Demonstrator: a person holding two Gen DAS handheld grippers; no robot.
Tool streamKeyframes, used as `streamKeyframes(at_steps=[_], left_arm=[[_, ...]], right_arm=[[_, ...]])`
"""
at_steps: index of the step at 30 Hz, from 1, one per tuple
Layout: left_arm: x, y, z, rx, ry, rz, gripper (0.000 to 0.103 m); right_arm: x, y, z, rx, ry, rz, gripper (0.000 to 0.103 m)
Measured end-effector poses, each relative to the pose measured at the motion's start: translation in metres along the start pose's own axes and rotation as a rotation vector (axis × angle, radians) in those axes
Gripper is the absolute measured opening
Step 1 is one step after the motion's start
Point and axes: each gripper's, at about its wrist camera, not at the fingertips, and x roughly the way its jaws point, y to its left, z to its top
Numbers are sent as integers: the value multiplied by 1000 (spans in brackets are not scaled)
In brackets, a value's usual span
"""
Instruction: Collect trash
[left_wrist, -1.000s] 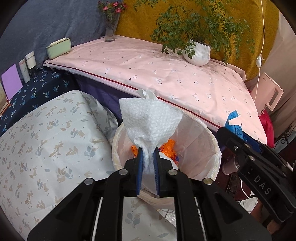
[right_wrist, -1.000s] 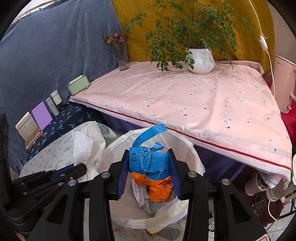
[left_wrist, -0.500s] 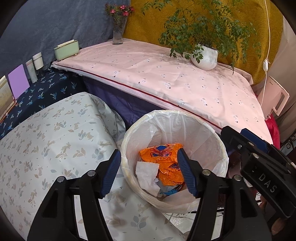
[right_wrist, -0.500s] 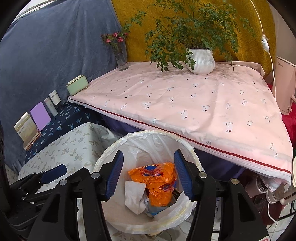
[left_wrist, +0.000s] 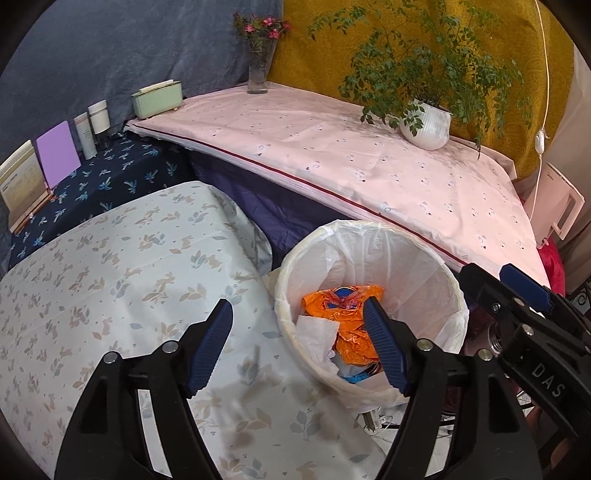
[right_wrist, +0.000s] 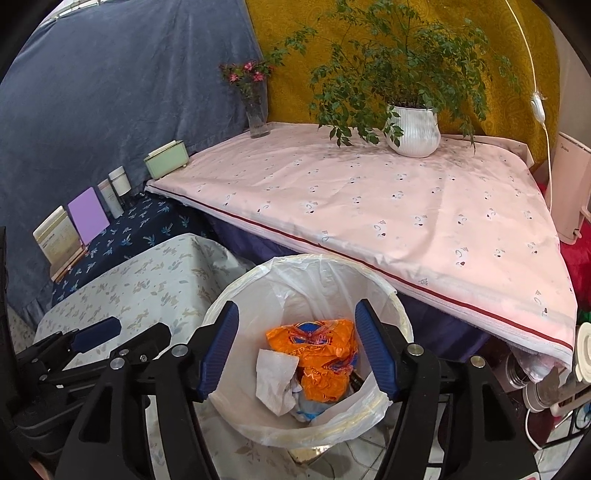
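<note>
Trash now lies in your lined bin (right_wrist: 397, 321): both grippers, left (left_wrist: 299, 347) and right (right_wrist: 297, 349), have just been opening, jaws spread and empty.

Right claw (right_wrist: 297, 347) agape, empty, above lined bin (right_wrist: 369, 280).

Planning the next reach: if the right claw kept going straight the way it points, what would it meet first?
Probably the orange wrapper lying in the lined trash bin; the open right claw points down into the bin's mouth, though depth is unclear.
</note>
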Motion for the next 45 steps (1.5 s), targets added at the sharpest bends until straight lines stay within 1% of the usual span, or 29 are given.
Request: streamKeyframes(at_steps=[4, 7, 10, 14, 20, 27, 34, 37, 45], left_arm=[[-9, 12, -5, -25, -10, 30, 78], [-16, 21, -9, -45, -17, 47, 81], [-24, 29, -16, -55, -32, 74, 87], [-32, 35, -28, -57, -34, 113, 89], [-43, 41, -46, -54, -27, 151, 90], [-58, 46, -62, -73, -26, 185, 91], [-67, 48, -74, -78, -17, 202, 93], [-68, 50, -77, -83, -6, 204, 93], [-66, 53, -84, -92, 7, 215, 93]], right_arm=[[-6, 8, -6, -17, 10, 8, 73], [-10, 16, -12, -36, 23, 24, 77], [-13, 22, -18, -56, 40, 26, 80], [-19, 30, -28, -82, 58, 16, 84], [-29, 38, -43, -115, 78, 0, 84], [-40, 41, -57, -121, 99, -4, 85], [-46, 41, -69, -120, 117, -12, 85], [-46, 43, -73, -132, 125, -4, 89], [-46, 50, -82, -168, 126, -8, 89]])
